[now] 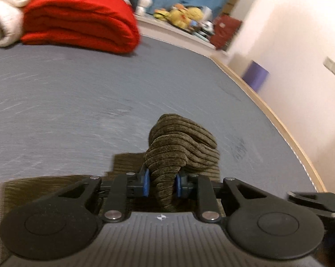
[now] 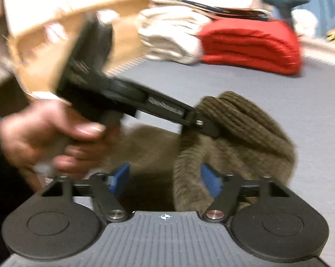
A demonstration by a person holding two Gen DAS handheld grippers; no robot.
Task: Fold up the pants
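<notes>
The pants (image 1: 180,146) are olive-brown corduroy, bunched up on the grey bed sheet (image 1: 78,102). My left gripper (image 1: 162,183) is shut on a fold of the pants, which bulges up between and beyond its blue pads (image 1: 146,182). In the right wrist view the left gripper (image 2: 203,124) grips the top of the bunched pants (image 2: 245,129), held by a hand (image 2: 45,133). My right gripper (image 2: 165,181) is open, with pants fabric lying against its right pad (image 2: 209,180). The picture is blurred.
A folded red blanket (image 1: 82,20) and white towels (image 1: 2,11) lie at the far side of the bed; they also show in the right wrist view (image 2: 252,44). Plush toys (image 1: 183,15) sit beyond. The bed's wooden edge (image 1: 278,120) and a wall run along the right.
</notes>
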